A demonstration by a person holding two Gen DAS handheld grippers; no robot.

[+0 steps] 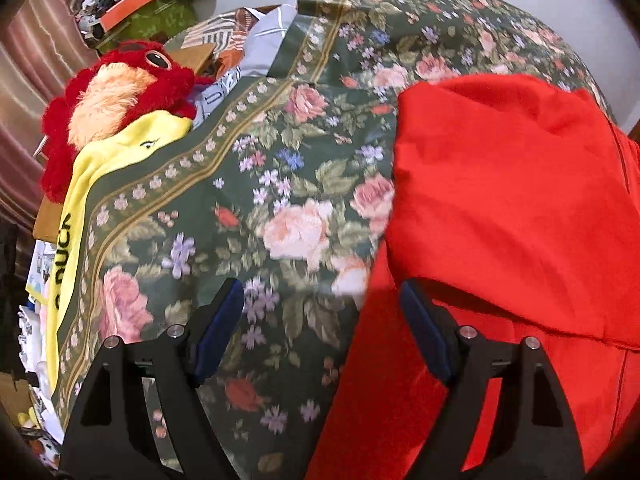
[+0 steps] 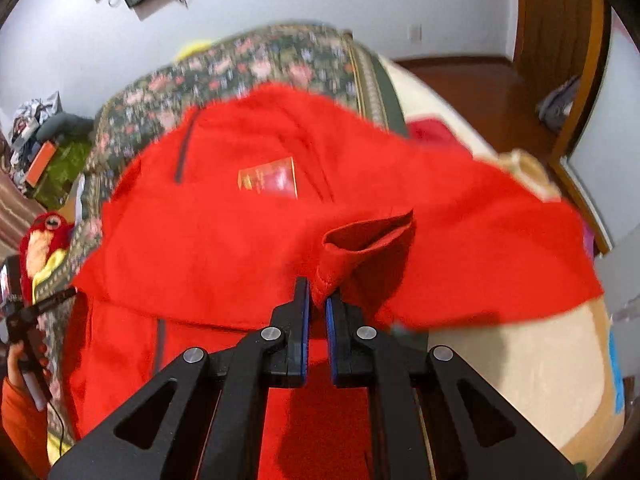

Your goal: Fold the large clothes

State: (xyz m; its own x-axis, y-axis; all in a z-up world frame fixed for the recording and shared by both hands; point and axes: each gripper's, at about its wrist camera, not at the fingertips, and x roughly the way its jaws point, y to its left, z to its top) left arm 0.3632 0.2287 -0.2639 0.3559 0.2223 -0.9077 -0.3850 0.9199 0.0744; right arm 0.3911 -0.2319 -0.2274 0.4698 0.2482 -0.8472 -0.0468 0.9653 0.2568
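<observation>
Left wrist view first: the left tool [image 1: 322, 316] hangs with its jaws spread wide and nothing between them, poised over the floral bedspread [image 1: 280, 184]. The red garment [image 1: 512, 208] lies on that bedspread, filling its right side, one folded layer raised over the smoother red cloth beneath; the tool's right finger [image 1: 426, 332] sits right at the garment's near edge. At the far left edge of the bedspread there's a red plush toy [image 1: 116, 96] with a yellow cloth [image 1: 80, 184] tucked under it, and clutter piled beyond.

Over to the right wrist view: the right tool [image 2: 316, 300] is clamped narrow on a cuff-like bunch of the red garment, the fabric flaring out just past the blue pads [image 2: 305, 320]. The garment spreads broadly across the bedspread, a small label [image 2: 268, 178] showing near its middle and a dark zip line to the left of it. At the bedspread's left side, a hand [image 2: 18, 360] in an orange sleeve grips the other tool's handle
</observation>
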